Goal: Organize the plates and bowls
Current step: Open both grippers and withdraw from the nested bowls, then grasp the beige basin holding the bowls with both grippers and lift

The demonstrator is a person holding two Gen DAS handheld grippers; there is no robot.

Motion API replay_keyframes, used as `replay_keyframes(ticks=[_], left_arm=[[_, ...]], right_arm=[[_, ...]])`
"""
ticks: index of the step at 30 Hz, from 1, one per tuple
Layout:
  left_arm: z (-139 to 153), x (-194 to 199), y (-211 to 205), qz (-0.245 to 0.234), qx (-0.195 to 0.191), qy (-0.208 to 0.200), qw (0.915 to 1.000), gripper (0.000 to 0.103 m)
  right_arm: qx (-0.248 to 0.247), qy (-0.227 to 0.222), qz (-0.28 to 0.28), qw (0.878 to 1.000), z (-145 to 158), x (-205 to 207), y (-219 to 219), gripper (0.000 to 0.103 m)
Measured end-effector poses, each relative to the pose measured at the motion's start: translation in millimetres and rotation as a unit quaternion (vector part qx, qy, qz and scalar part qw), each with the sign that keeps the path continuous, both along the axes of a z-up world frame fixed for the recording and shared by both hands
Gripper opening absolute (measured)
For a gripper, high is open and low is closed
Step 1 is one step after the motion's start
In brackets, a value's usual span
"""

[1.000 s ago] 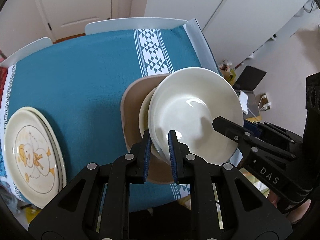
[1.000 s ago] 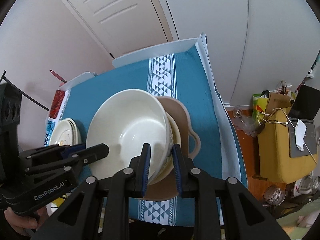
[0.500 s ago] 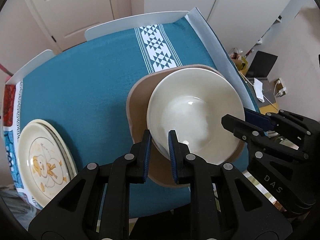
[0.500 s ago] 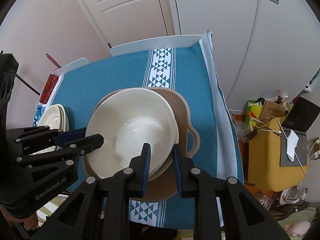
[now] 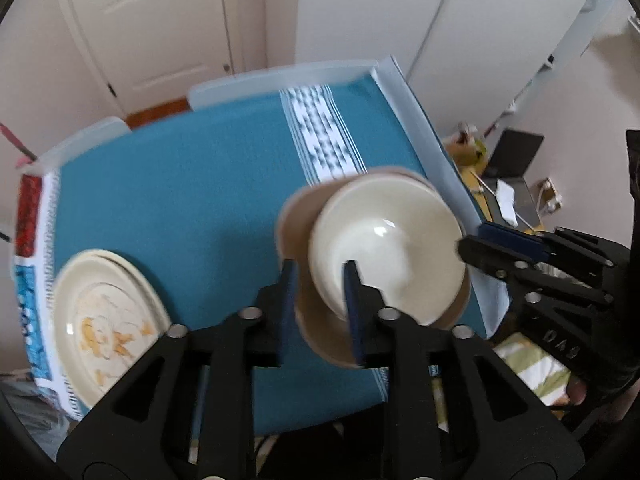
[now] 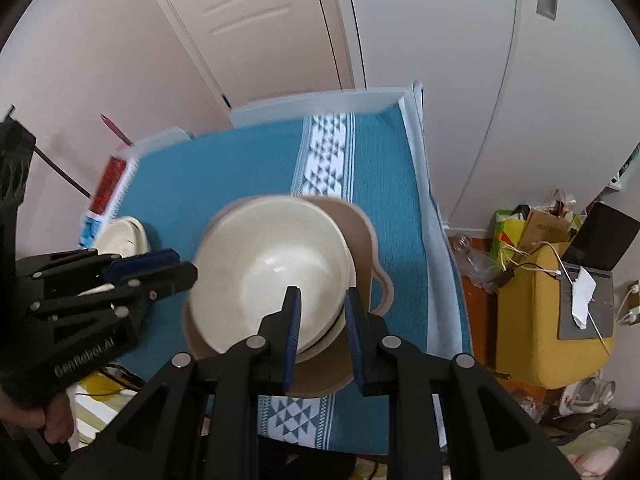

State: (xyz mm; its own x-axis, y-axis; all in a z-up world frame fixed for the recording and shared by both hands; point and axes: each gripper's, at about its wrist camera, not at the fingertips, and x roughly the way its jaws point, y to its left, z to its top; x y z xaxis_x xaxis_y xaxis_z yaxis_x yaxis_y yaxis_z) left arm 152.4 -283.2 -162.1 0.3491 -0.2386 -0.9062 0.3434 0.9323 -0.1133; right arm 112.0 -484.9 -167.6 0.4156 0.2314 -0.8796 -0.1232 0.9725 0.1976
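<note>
Both claws had spread and let go of the cream bowl, which half a second before was pinched by its rim from either side. The left claw point(image 5: 318, 300) stood parted, one finger outside the rim and one over the bowl's inside, seemingly gripping nothing; the right claw point(image 6: 324, 322) likewise straddled the opposite rim with its fingers apart. The cream bowl point(image 6: 272, 268) sat just ahead of both claws, nested on a second pale dish inside the tan handled dish point(image 6: 362, 240), so this stacking step looked finished. Off to the left claw's left, well apart, lay the stacked plates point(image 5: 106, 324) with an orange cartoon print. The surface point(image 5: 192, 204) wore a teal cloth with a white geometric band. Beyond it stood a white door point(image 6: 248, 20), and to the right claw's right a yellow seat point(image 6: 556, 312) strewn with cables.
</note>
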Motion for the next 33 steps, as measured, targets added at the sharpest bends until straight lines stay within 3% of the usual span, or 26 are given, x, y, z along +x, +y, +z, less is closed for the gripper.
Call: replay_keyframes(ticks=[1, 2, 3, 4, 6, 7, 13, 17, 21, 28, 33], left_arm=[[6, -1, 2, 0.003, 0.000, -0.012, 0.9999, 0.056], [13, -2, 6, 0.006, -0.002, -0.030, 0.9995, 0.067], [20, -5, 9, 0.009, -0.004, -0.049, 0.9987, 0.083], [27, -7, 12, 0.010, -0.004, -0.067, 0.9977, 0.089], [33, -11, 16, 0.012, 0.006, -0.083, 0.9964, 0.091], [35, -10, 18, 0.012, 0.010, -0.085, 0.9963, 0.091], [24, -12, 42, 0.015, 0.030, -0.061, 0.9976, 0.091], [4, -16, 44, -0.012, 0.040, -0.026, 0.9988, 0.091], [-19, -21, 39, -0.033, 0.043, 0.011, 0.9985, 0.091], [-55, -14, 23, -0.057, 0.069, 0.058, 0.9944, 0.091], [-74, -5, 16, -0.072, 0.073, 0.088, 0.9908, 0.091]], right_arm=[[-0.001, -0.004, -0.001, 1.000, 5, -1, -2, 0.021], [0.002, -0.008, -0.001, 1.000, 11, -1, -4, 0.022], [0.004, -0.011, 0.000, 1.000, 15, -1, -5, 0.031], [0.009, -0.017, 0.000, 1.000, 20, -2, -8, 0.041], [0.013, -0.033, 0.001, 0.999, 30, -5, -12, 0.096], [0.010, -0.040, 0.004, 0.999, 35, -7, -15, 0.102], [-0.076, -0.018, 0.023, 0.997, 37, -15, -24, 0.102], [-0.068, 0.021, 0.011, 0.997, 20, -15, -33, 0.102], [-0.104, 0.067, 0.008, 0.992, -6, -13, -31, 0.102], [-0.114, 0.115, 0.041, 0.986, -36, -3, -19, 0.102], [-0.126, 0.144, 0.070, 0.979, -49, 8, -12, 0.091]])
